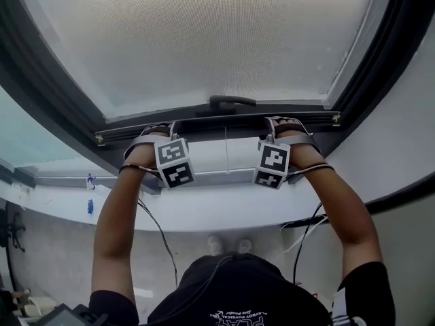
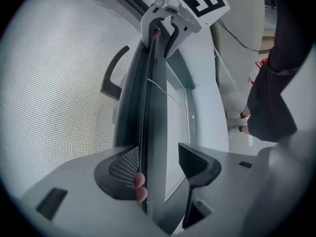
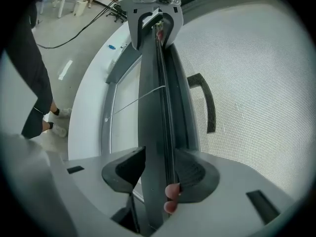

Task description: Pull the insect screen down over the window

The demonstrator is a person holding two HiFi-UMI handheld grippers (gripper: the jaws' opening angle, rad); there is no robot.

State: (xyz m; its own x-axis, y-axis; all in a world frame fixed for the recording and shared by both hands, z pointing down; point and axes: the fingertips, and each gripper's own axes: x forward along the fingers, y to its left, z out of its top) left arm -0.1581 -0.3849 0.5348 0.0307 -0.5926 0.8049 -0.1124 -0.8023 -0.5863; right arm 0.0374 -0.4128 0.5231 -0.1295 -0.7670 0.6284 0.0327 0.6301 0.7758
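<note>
Screen (image 1: 204,39) first: pale mesh spread wide beyond both grippers, filling the dark frame (image 1: 41,94). Bottom bar (image 1: 217,122) right at the jaws, running straight across from one gripper to the other. Dark handle (image 1: 231,102) on the mesh side of the bar, midway between the two grippers. Thin cord (image 1: 226,148) dropping from the bar on the near side, also between them.

Over to the right gripper (image 3: 160,172): closed tight on the bar, a jaw pressed to each face. Pink fingertips (image 3: 170,197) poking out just beside the mesh-side pad (image 3: 197,174).

Left gripper (image 2: 158,167) next: jaws parted with the bar between them. Mesh-side jaw flat against the bar, the other jaw standing clear, a sliver of light glass showing through the gap. Fingertips there too, tucked between that jaw and the bar.

From the head view: left cube (image 1: 175,161) and right cube (image 1: 273,165) on the near side of the bar, bare forearms (image 1: 115,229) reaching in behind them. A strip of uncovered pane (image 1: 204,156) just behind the grippers, between bar and lower frame. White sill (image 1: 204,212) further back toward the person. Black cables (image 1: 160,240) trailing from the wrists across it, and shoes (image 1: 228,244) on the floor below.
</note>
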